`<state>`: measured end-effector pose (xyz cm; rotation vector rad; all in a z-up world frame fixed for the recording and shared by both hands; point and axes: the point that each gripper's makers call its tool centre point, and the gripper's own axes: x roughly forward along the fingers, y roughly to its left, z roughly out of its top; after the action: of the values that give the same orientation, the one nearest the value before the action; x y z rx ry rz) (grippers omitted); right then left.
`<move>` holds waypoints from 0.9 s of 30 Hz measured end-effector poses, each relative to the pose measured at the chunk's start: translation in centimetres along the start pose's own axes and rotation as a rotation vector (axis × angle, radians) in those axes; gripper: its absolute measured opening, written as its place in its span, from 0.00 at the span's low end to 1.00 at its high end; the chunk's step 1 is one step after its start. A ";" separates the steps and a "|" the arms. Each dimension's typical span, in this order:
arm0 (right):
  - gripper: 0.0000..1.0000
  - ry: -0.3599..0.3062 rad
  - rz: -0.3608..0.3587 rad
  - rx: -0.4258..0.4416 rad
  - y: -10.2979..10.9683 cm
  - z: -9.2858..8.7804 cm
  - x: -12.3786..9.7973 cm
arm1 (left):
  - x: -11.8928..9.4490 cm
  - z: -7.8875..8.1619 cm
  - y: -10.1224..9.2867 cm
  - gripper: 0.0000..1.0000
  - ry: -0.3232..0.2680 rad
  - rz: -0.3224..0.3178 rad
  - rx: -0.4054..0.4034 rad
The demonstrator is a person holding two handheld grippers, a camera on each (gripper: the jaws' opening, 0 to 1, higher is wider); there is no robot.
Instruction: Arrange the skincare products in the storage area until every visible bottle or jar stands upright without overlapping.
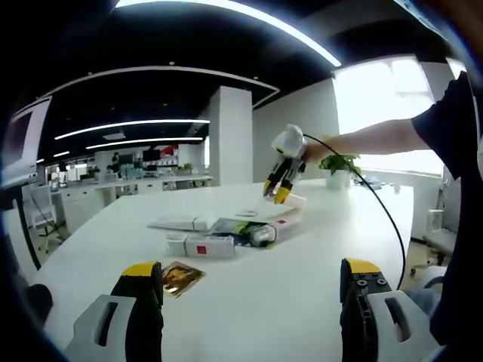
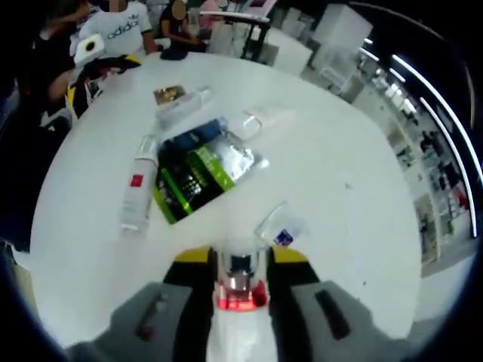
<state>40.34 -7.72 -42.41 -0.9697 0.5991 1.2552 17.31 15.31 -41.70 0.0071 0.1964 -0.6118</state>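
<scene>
White table (image 2: 355,151): one bottle (image 2: 137,192) lying, one green packet (image 2: 198,172).

the left gripper (image 1: 245,298) has black jaws with yellow tips and grey bodies. the right gripper (image 1: 280,185) is white on top with yellow-tipped black jaws and a black cable. the person wears a dark short sleeve (image 1: 445,121).

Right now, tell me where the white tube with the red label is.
In the right gripper view the white tube with the red label lies flat on the white table, along the left edge of the green-and-black packet.
</scene>
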 end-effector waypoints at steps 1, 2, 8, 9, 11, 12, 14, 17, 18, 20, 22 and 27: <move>0.25 -0.008 -0.008 0.002 0.0 0.0 -0.2 | 0.0 0.0 0.0 1.00 0.001 -0.001 0.000; 0.25 -0.016 -0.011 0.005 0.0 0.0 -0.5 | 0.0 0.0 0.0 1.00 0.001 -0.002 -0.002; 0.25 -0.064 -0.059 0.021 -0.1 0.1 -2.0 | -0.3 0.5 -0.1 1.00 -0.010 0.001 0.005; 0.25 -0.072 -0.066 0.024 -0.1 0.1 -2.3 | -0.3 0.5 -0.1 1.00 -0.009 0.001 0.006; 0.25 -0.088 -0.083 0.029 0.0 0.1 -2.9 | -0.3 0.6 -0.3 1.00 -0.007 0.000 0.010; 0.25 -0.094 -0.089 0.033 0.0 0.1 -3.2 | -0.3 0.7 -0.3 1.00 -0.006 -0.001 0.014; 0.25 -0.108 -0.102 0.040 -0.1 0.0 -3.7 | -0.3 0.8 -0.5 1.00 -0.004 -0.003 0.016; 0.24 -0.126 -0.121 0.050 0.0 -0.1 -4.4 | -0.2 1.0 -0.7 1.00 -0.003 -0.007 0.019; 0.24 -0.135 -0.130 0.055 0.0 -0.2 -4.7 | -0.2 1.0 -0.8 1.00 -0.004 -0.008 0.019; 0.24 -0.149 -0.145 0.062 0.0 -0.2 -5.2 | -0.2 1.1 -0.9 1.00 -0.005 -0.009 0.018; 0.24 -0.162 -0.162 0.071 -0.2 -0.4 -5.6 | -0.2 1.0 -0.9 1.00 -0.001 -0.009 0.017; 0.24 -0.192 -0.199 0.092 -0.3 -0.7 -6.9 | -0.7 1.4 -1.0 1.00 -0.001 -0.007 0.025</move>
<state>39.09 -11.82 -36.99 -0.8009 0.3965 1.1185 16.46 14.80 -40.19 0.0300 0.1879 -0.6212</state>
